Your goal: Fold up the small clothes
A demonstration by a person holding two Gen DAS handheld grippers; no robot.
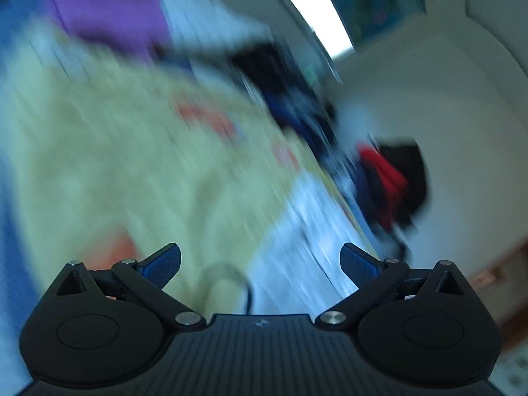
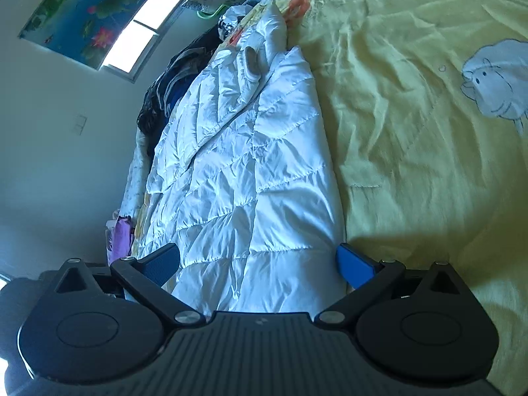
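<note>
We've got the right gripper spread wide right over the white quilted jacket on the yellow bedsheet; left gripper also wide, view blurry.

I'm working in a home bedroom. Ahead of my right tool lies a bed under a pale yellow sheet printed with a cartoon sheep, and a white quilted jacket lies on it right in front of the tool. Up and to the left of the tool, a lotus-pond poster hangs on the white wall beside a bright window. Dark clothes are heaped along the bed's far edge. My left view is motion-blurred.
</note>
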